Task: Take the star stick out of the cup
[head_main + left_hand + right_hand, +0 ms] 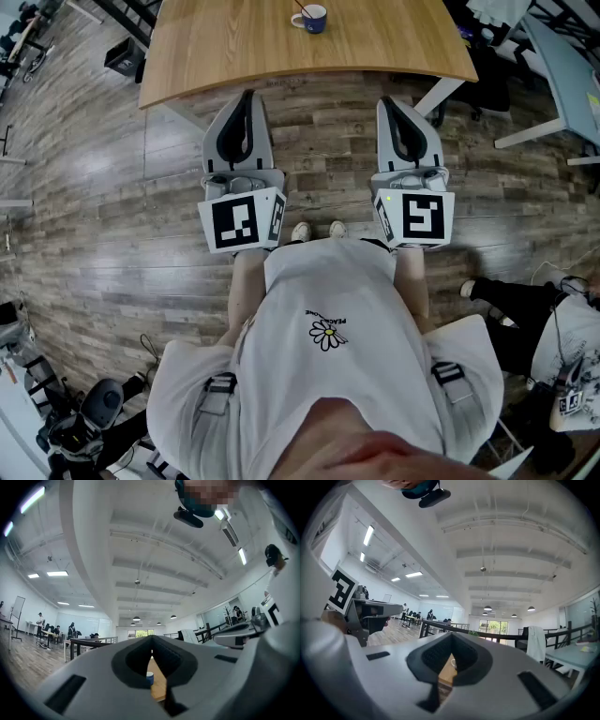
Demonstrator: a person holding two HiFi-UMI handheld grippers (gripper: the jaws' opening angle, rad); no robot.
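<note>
Beneath us spreads a grey-brown wood-plank floor, and at the top of the head view a light wooden counter juts in, its curved front edge well ahead of our feet. We stand back from it in a white shirt with a small daisy print, the toes of our white shoes just showing past the hem. We hold the left hand-held gripper and the right hand-held gripper side by side over the floor, near waist level, both pointing toward the counter, with their tips short of its edge. Each carries a cube with a black-and-white square marker at its rear, the left cube and the right cube close against our body. In its own view each gripper is clenched, its two jaws brought together at the tips with nothing between them; only a narrow slit below the tips lets the counter show through. Far ahead, near the counter's back edge and well apart from both grippers, stands a small blue cup with a white inside. A thin star stick leans out of the cup toward the left, though its star end is too small for us to make out. The cup appears through the slit in each gripper view.
</note>
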